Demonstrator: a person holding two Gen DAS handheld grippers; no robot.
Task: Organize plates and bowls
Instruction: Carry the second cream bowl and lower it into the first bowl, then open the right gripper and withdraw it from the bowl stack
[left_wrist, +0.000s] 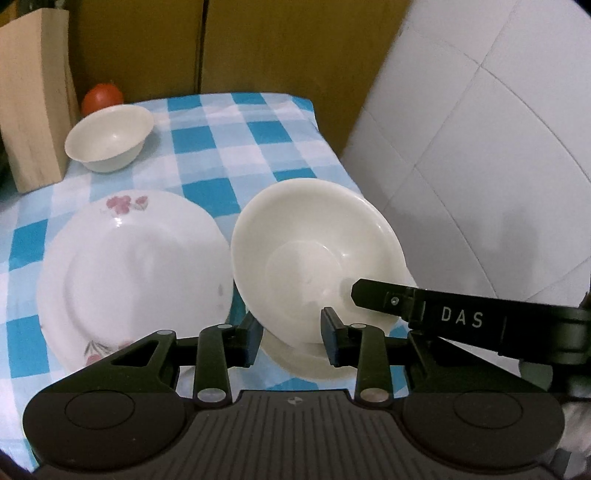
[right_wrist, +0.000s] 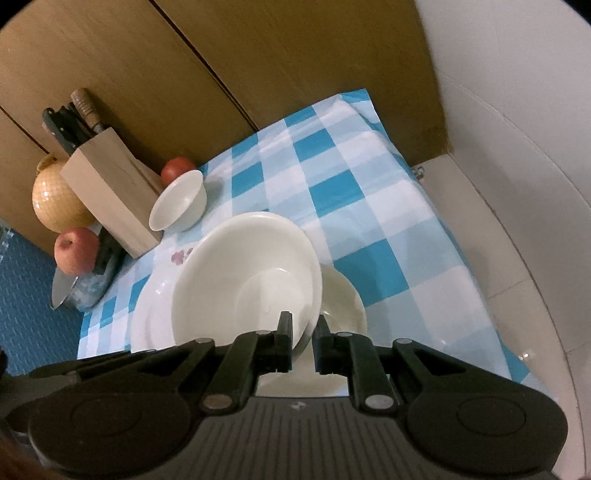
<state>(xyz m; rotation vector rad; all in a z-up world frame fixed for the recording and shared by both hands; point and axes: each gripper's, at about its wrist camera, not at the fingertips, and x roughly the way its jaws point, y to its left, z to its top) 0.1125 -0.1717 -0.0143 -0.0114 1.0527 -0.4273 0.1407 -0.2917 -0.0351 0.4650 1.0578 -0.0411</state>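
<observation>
The bench (left_wrist: 229, 155) wore a glossy cloth of blue and white checks, hanging over its right edge beside pale floor tiles. A large cream bowl (left_wrist: 317, 258), smooth and glazed with a wide flaring rim, hung tilted above the cloth; the right tool (right_wrist: 303, 343) was clamped on its near rim, one black finger inside and one outside, and its arm marked DAS crossed the left wrist view. Under that bowl lay a second cream dish (right_wrist: 343, 299), shallow and round, only partly seen. The left tool (left_wrist: 290, 336) stood just in front of the tilted bowl with its blue-padded fingers parted and closed on nothing; the bowl's lower edge sat in the gap, and whether the pads touched it could not be told. Just to the left rested a flat white plate (left_wrist: 133, 273) with pink flower prints on its rim. A small deep cream bowl (left_wrist: 109, 138) stood upright at the far left, beside a pale wooden knife block (left_wrist: 35, 99) and a red tomato (left_wrist: 101, 96)
</observation>
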